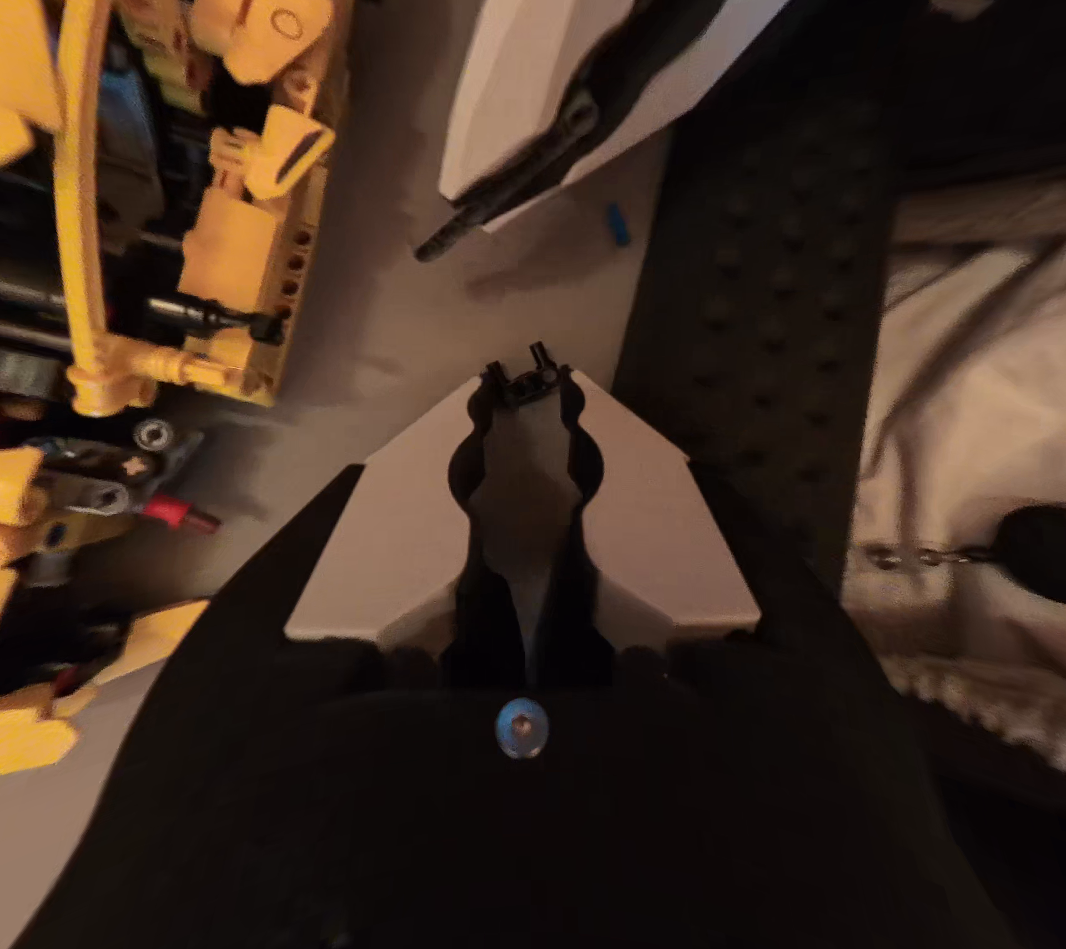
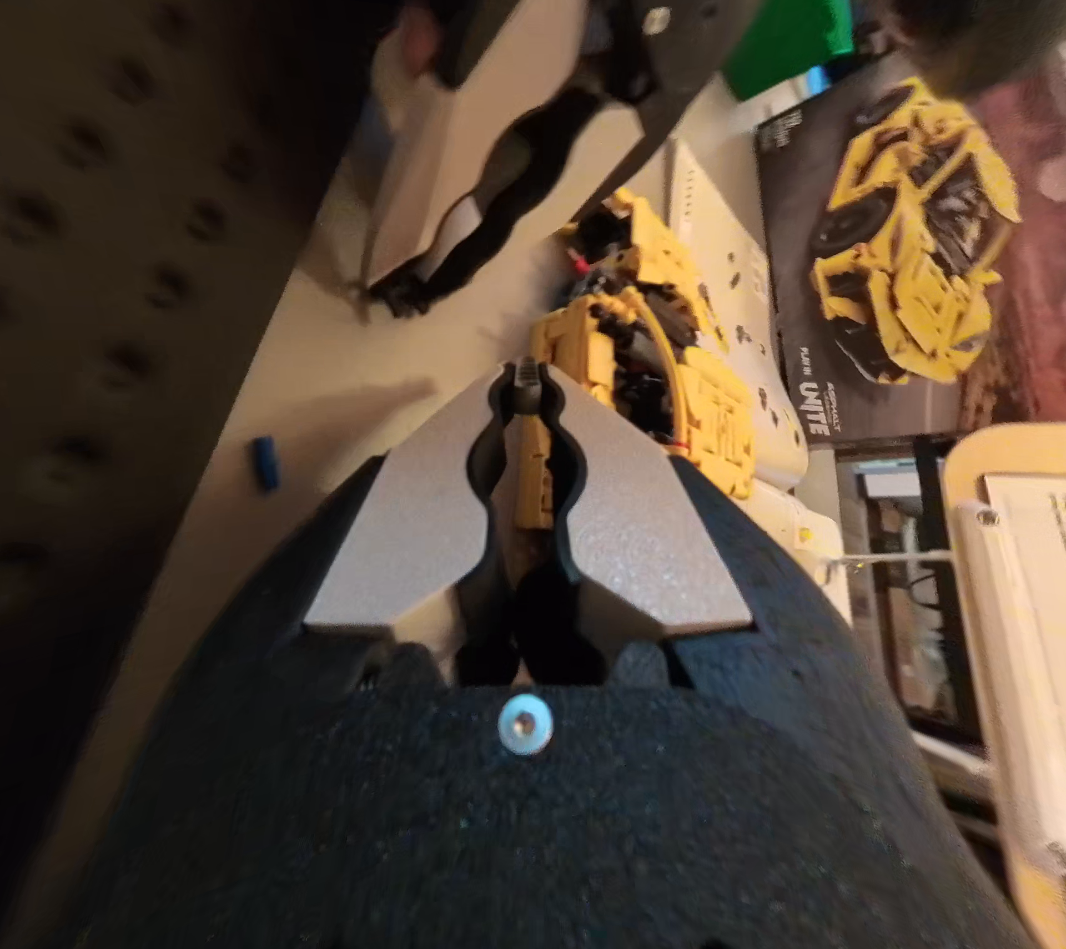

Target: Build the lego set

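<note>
My left gripper (image 1: 526, 384) is shut on a small black lego connector (image 1: 524, 373) with two short prongs, and holds it over the beige table (image 1: 415, 321). The half-built yellow lego car (image 1: 231, 160) lies to its left. My right gripper (image 2: 526, 380) is shut on a short black ribbed piece (image 2: 526, 385), with the yellow car (image 2: 646, 362) just beyond its tips. Each gripper shows in the other's view: the right one (image 1: 461, 223) with its black piece (image 1: 438, 242) sticking out, the left one (image 2: 398, 296) at upper centre. A blue pin (image 1: 618, 225) lies loose on the table (image 2: 265, 460).
A dark perforated surface (image 1: 761, 321) borders the table on the right, with pale cloth (image 1: 969, 402) past it. Beyond the car, a white sheet (image 2: 744, 275) carries several small black parts. The set's box (image 2: 888, 252) and a green item (image 2: 802, 16) lie behind it. The tips of one gripper are about 6 cm away from the tips of the other. The blue pin (image 1: 618, 225) sits 7 cm or so from the ends of my left fingers. It turns up in the right wrist view (image 2: 267, 460) as well.
</note>
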The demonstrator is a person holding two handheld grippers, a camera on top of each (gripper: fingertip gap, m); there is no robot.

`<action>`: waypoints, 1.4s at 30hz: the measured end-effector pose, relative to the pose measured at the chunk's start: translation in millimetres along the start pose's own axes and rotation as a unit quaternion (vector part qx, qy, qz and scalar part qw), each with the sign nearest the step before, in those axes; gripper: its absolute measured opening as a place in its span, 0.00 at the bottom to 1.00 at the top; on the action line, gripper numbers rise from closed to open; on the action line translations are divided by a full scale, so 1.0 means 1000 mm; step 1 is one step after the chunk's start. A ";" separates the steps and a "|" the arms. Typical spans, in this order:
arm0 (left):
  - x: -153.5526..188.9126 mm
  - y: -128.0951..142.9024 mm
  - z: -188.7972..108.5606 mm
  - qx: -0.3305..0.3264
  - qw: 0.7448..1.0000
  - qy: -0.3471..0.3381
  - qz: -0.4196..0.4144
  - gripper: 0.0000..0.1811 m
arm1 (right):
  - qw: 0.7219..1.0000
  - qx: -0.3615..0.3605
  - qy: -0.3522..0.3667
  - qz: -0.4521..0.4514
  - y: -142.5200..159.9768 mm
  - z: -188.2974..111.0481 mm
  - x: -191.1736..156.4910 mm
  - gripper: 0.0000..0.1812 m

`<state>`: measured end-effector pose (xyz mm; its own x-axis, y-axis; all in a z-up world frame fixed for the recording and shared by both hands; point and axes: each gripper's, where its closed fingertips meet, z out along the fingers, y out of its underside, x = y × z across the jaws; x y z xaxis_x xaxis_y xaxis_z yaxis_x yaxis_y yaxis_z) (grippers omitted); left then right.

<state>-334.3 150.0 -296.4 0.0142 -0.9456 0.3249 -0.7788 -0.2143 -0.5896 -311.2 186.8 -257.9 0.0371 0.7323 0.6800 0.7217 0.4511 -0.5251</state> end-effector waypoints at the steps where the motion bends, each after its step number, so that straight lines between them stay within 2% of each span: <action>1: -0.002 0.000 0.000 -0.004 1.000 -0.018 0.024 0.12 | 0.999 0.015 0.016 0.025 -0.002 -0.002 0.005 0.04; 6: -0.007 -0.003 0.006 0.016 0.992 -0.075 0.097 0.13 | 0.995 0.020 0.063 0.072 0.002 -0.012 0.017 0.04; 11: -0.013 -0.002 0.002 0.042 0.985 -0.118 0.115 0.16 | 0.993 0.028 0.066 0.097 0.004 -0.018 0.015 0.04; 18: -0.018 -0.008 0.003 0.093 0.976 -0.131 0.150 0.13 | 0.991 0.047 0.058 0.114 0.001 -0.018 0.013 0.04; 23: -0.013 -0.012 0.002 0.104 0.980 -0.097 0.141 0.13 | 0.992 0.025 0.041 0.115 0.009 -0.013 0.005 0.04; 27: 0.011 -0.041 -0.023 0.223 0.972 0.015 0.074 0.12 | 0.997 0.007 0.030 0.072 0.006 -0.002 -0.004 0.04; 29: 0.013 -0.047 -0.033 0.253 0.965 0.041 0.051 0.12 | 0.998 0.008 0.026 0.064 0.003 0.001 -0.006 0.04; 32: 0.013 -0.045 -0.032 0.237 0.968 0.077 0.009 0.12 | 0.997 0.019 0.013 0.079 -0.001 0.003 -0.009 0.04; 37: 0.010 -0.037 -0.016 0.179 0.980 0.079 -0.016 0.12 | 0.998 0.006 0.013 0.055 -0.004 0.007 -0.010 0.04; 42: 0.007 -0.044 -0.027 0.210 0.971 0.101 -0.058 0.12 | 1.000 -0.019 0.010 0.023 0.000 0.013 -0.015 0.04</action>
<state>-316.7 159.7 -248.1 -0.0701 -0.8511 0.5203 -0.4543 -0.4371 -0.7763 -321.0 182.6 -275.1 0.0844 0.7414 0.6658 0.7448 0.3969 -0.5364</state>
